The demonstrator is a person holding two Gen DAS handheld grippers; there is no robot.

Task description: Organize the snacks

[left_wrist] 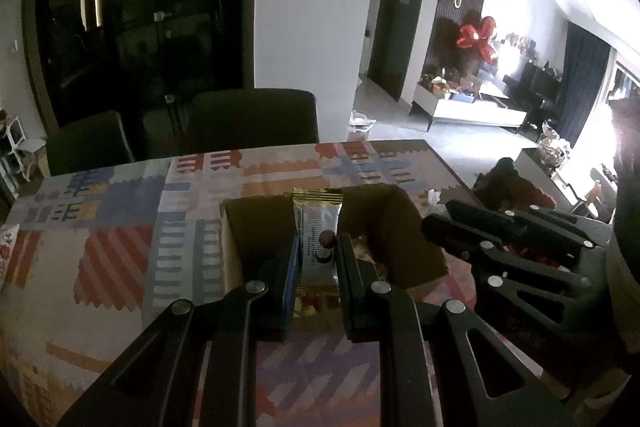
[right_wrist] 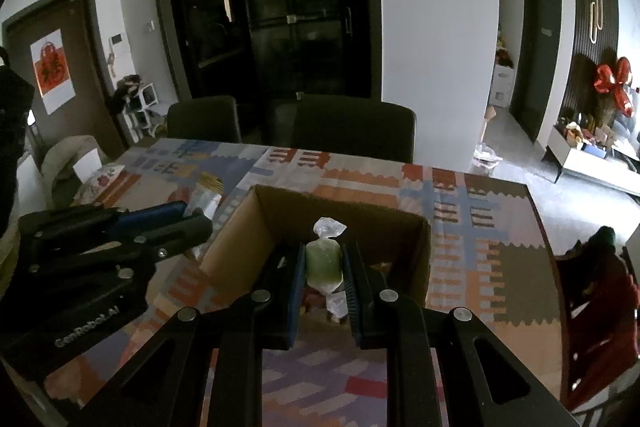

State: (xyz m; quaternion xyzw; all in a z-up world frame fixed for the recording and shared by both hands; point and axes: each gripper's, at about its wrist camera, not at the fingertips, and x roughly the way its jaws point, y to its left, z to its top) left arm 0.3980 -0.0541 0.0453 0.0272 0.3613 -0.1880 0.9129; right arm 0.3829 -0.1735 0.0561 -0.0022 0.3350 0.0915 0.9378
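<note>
My left gripper point(left_wrist: 318, 257) is shut on a white and gold snack bar point(left_wrist: 317, 239), which stands upright between the pads above the open cardboard box point(left_wrist: 394, 227). In the right wrist view my right gripper point(right_wrist: 323, 267) is shut on a green sweet in clear wrapping point(right_wrist: 323, 261), held over the same cardboard box point(right_wrist: 244, 227). More wrapped snacks point(right_wrist: 336, 303) lie on the box floor, mostly hidden by the fingers. The left gripper point(right_wrist: 192, 221) appears at the left of that view with the snack bar point(right_wrist: 206, 197). The right gripper point(left_wrist: 434, 227) shows at the right of the left wrist view.
The box stands on a table with a patterned cloth point(left_wrist: 112, 247) point(right_wrist: 472, 223). Two dark chairs point(right_wrist: 352, 131) stand at the far side. A red garment point(right_wrist: 600, 291) lies on a seat at the right. A person's dark sleeve point(left_wrist: 628, 227) fills the right edge.
</note>
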